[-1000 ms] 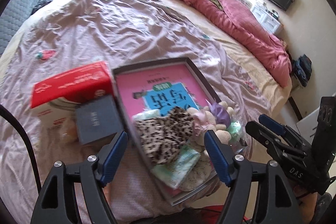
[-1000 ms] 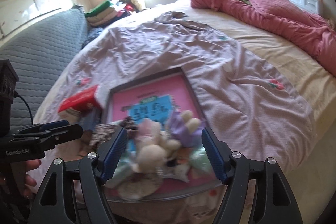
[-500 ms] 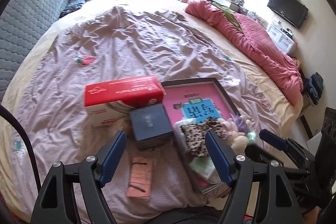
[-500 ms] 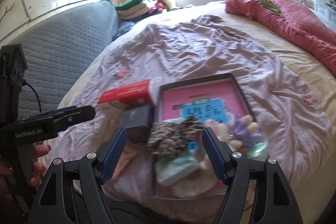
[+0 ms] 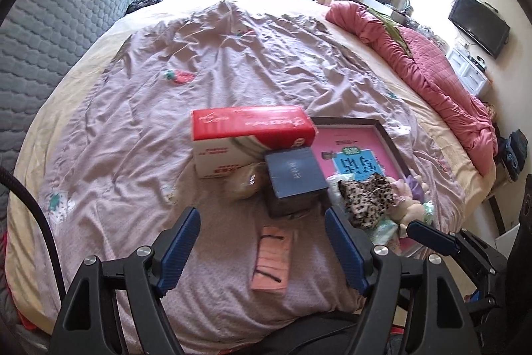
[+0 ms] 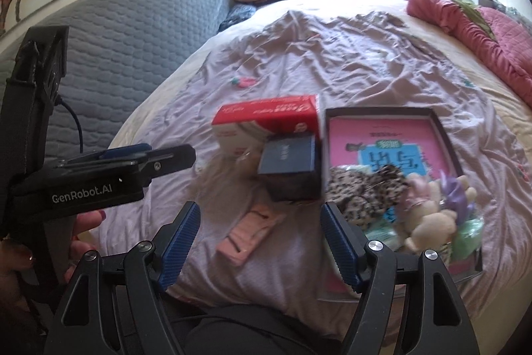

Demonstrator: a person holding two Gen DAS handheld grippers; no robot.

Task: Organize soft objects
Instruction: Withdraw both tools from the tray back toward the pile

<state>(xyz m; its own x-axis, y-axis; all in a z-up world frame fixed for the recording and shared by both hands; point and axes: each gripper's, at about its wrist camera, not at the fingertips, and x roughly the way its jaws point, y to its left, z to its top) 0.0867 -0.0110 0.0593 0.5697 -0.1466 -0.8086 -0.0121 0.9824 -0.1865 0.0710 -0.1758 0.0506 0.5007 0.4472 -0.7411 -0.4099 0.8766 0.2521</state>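
A dark-rimmed tray point(image 5: 392, 145) point(image 6: 442, 128) with a pink book lies on the bed. At its near end sit a leopard-print cloth point(image 5: 365, 200) point(image 6: 362, 192), plush toys point(image 6: 429, 218) point(image 5: 410, 200) and pale green packets point(image 6: 468, 238). A pink flat item point(image 5: 272, 258) point(image 6: 246, 233) lies on the sheet in front of both grippers. My left gripper point(image 5: 262, 248) is open and empty above it; it also shows in the right wrist view point(image 6: 166, 157). My right gripper point(image 6: 259, 242) is open and empty, seen too in the left wrist view point(image 5: 429, 235).
A red and white box point(image 5: 246, 135) point(image 6: 266, 122) and a dark blue box point(image 5: 294, 180) point(image 6: 287, 167) stand left of the tray. A beige round item point(image 5: 242, 185) lies beside them. A red quilt point(image 5: 432, 69) is at the right, a grey headboard point(image 5: 50, 32) at the left.
Both grippers have pulled back and swung left, away from the tray. The boxes and the pink flat item have come into view. Both grippers stay open.
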